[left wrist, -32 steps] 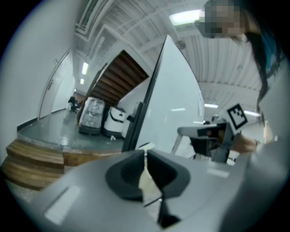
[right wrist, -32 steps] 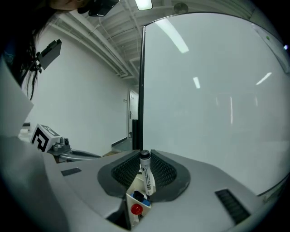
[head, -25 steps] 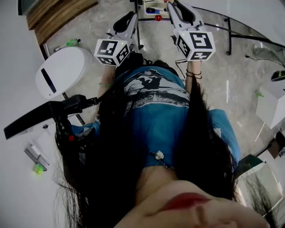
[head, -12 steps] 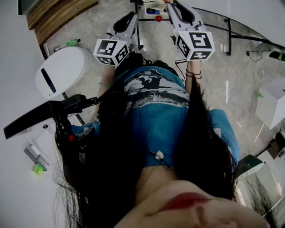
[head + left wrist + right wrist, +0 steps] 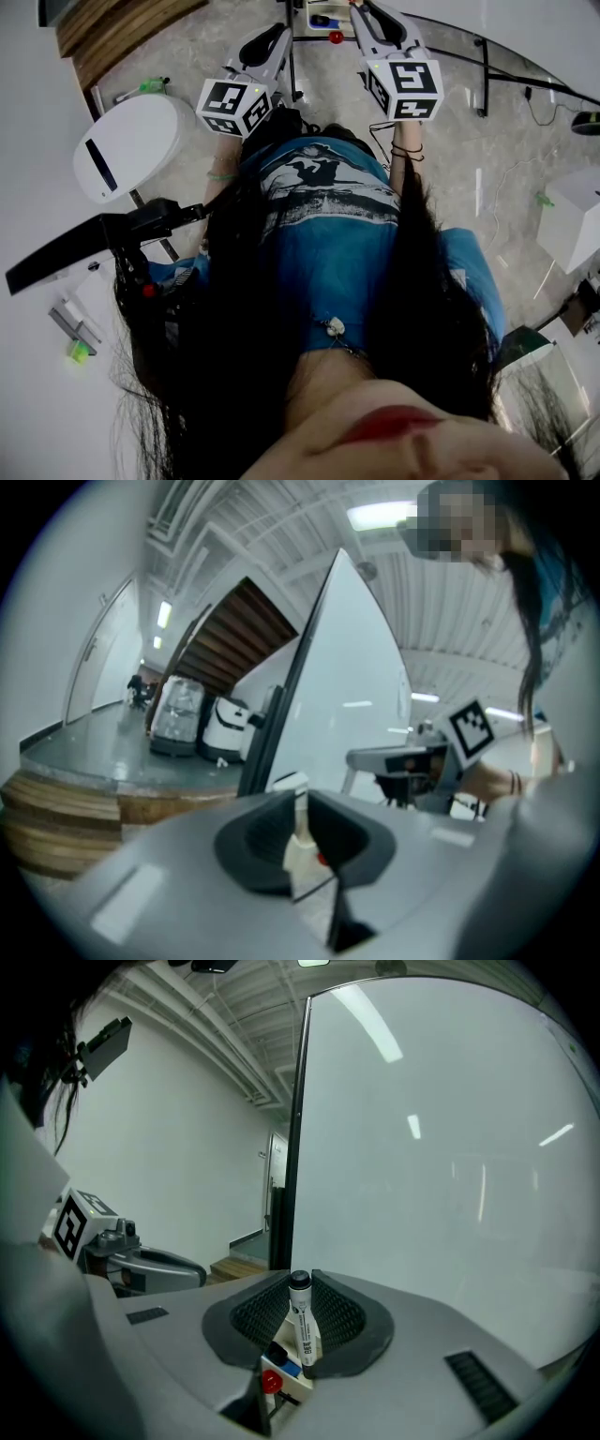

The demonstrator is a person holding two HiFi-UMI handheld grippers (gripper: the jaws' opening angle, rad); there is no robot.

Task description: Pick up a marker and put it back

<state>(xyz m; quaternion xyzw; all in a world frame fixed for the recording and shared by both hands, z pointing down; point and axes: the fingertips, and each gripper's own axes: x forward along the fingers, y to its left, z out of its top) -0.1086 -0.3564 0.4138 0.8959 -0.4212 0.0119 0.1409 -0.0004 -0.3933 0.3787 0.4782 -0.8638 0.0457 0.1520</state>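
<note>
Nearest stood the person, long dark hair [image 5: 234, 375] over a blue shirt [image 5: 328, 216], both arms raised ahead.

Left claw [image 5: 296, 822]: its jaws stood narrowly apart with nothing gripped. Through the slit showed only a pale strip and a red spot, likely the tray [image 5: 302, 850] beyond. This view was soft and I could not confirm more.

Right claw [image 5: 298, 1290]: closed on the marker [image 5: 302, 1335]. The marker stood upright between the ribbed pads [image 5: 337, 1316], black end up, white printed barrel running down out of the grip. Just below and behind it lay a small white tray with a blue block [image 5: 286, 1358] and a red knob [image 5: 270, 1382]. Beyond rose a large pale board [image 5: 441, 1147] with a dark upright edge [image 5: 298, 1119].

Progress, as judged: the pick-up was done, since the marker was off the tray and carried by the right claw. The return was not yet done. It called for lowering the marker to the tray and releasing it.

Not established:
- The claw's own body covered most of the tray, so no free resting place could be seen.
- In the head view both claws' tips reached the top edge, and the marker could not be made out there.
- How the tray was fixed to the board was hidden.
</note>
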